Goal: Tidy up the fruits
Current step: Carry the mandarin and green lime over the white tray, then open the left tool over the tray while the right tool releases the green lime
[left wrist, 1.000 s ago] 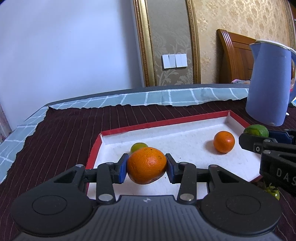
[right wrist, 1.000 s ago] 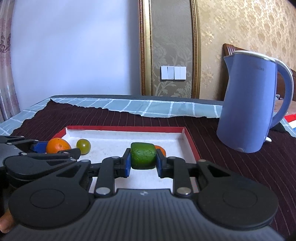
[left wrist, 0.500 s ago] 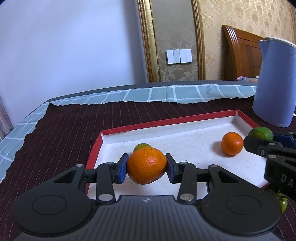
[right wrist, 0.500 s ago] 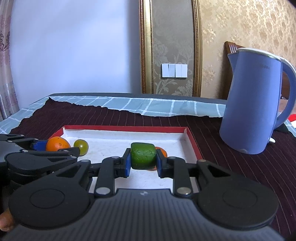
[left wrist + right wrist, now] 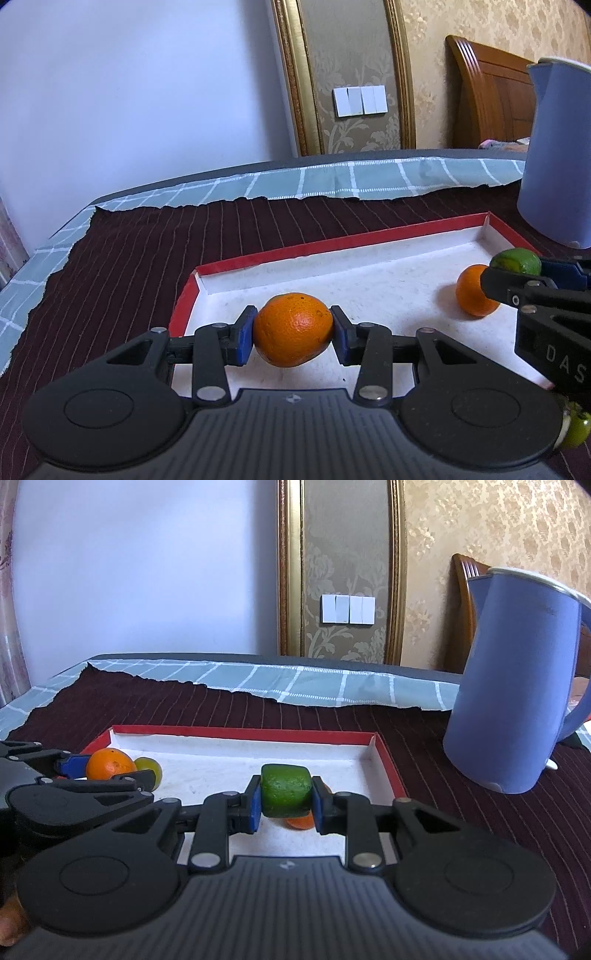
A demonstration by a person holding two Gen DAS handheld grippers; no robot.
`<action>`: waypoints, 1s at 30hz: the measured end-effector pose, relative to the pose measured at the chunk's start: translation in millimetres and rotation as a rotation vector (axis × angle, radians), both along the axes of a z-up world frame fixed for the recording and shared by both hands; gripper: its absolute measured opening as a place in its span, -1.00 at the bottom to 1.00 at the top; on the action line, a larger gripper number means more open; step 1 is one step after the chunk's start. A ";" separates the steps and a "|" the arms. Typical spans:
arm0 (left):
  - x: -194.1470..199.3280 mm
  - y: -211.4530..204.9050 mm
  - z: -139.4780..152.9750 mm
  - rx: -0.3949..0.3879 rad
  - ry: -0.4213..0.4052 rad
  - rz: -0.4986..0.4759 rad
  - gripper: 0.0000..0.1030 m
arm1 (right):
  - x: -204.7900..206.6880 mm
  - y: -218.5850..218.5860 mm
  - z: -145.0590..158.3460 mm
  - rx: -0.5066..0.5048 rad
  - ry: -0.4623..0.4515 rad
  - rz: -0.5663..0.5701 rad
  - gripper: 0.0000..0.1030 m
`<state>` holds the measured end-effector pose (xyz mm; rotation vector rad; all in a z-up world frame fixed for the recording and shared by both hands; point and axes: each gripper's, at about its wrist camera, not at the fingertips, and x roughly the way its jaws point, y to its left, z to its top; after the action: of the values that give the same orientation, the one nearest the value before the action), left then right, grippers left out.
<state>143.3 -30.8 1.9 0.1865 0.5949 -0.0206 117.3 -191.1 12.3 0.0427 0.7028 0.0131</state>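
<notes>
My left gripper [image 5: 292,334] is shut on a large orange [image 5: 292,328] and holds it above the left part of the red-rimmed white tray [image 5: 332,245]. My right gripper [image 5: 285,805] is shut on a green fruit [image 5: 285,795], squeezed between its blue pads above the tray's [image 5: 236,734] right part. In the left wrist view that green fruit [image 5: 515,260] shows at the right, just past a smaller orange [image 5: 474,291] lying in the tray. In the right wrist view the smaller orange [image 5: 301,822] peeks out under the green fruit. A small yellow-green fruit [image 5: 149,770] lies in the tray behind the held orange [image 5: 109,764].
A blue electric kettle [image 5: 517,686] stands on the dark striped cloth [image 5: 147,251] right of the tray. Another small green fruit [image 5: 574,430] lies on the cloth near the tray's front right corner. A wooden chair back [image 5: 487,96] stands behind the table.
Both grippers have moved forward over the tray with their fruits. The small yellow-green fruit has gone out of sight behind the held orange in the left wrist view.
</notes>
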 end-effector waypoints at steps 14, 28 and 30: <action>25.0 -4.8 -4.2 0.000 0.034 0.006 -0.20 | 33.5 -5.2 -11.2 -0.016 0.052 -0.010 -0.48; 26.4 -4.9 4.2 0.013 0.010 0.024 0.06 | 22.0 -7.8 -1.8 -0.076 -0.019 -0.105 0.86; 23.9 -3.2 6.2 0.002 0.004 0.027 0.32 | 13.5 -14.7 3.6 -0.048 -0.037 -0.133 1.00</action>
<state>167.3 -34.0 8.1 0.1801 0.6015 0.0055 130.9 -205.8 15.9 0.0436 0.6619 -0.1305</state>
